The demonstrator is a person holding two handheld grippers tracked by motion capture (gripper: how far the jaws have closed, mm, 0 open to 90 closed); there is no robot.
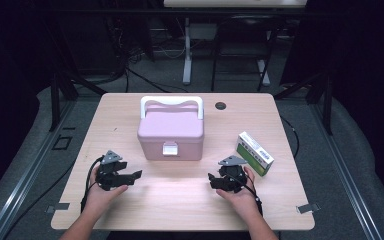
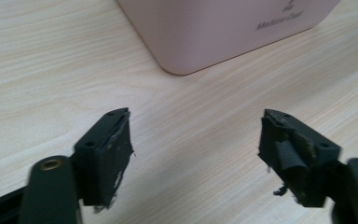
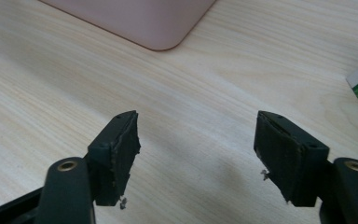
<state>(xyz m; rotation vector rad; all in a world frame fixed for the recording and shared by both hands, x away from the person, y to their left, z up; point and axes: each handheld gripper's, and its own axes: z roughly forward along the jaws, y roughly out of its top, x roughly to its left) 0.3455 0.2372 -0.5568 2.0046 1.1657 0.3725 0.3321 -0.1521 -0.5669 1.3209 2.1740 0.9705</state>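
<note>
A dark room with grey flooring is seen around a pale wood-grain bench (image 1: 180, 200), at whose middle a pink medicine chest (image 1: 171, 131) with a white handle and front latch stands shut; partly legible lettering, seemingly "Medicine Chest", is made out in the left gripper view. A green-and-white carton (image 1: 254, 153), its print unreadable, lies right of the chest, just beside the right tongs (image 1: 213, 180). Both these and the left tongs (image 1: 135, 175) are held spread and empty, low over the bench before the chest.

Light wooden table (image 1: 180, 200), pink lidded box (image 1: 170, 131) mid-table, green-and-white carton (image 1: 254, 153) to its right.
</note>
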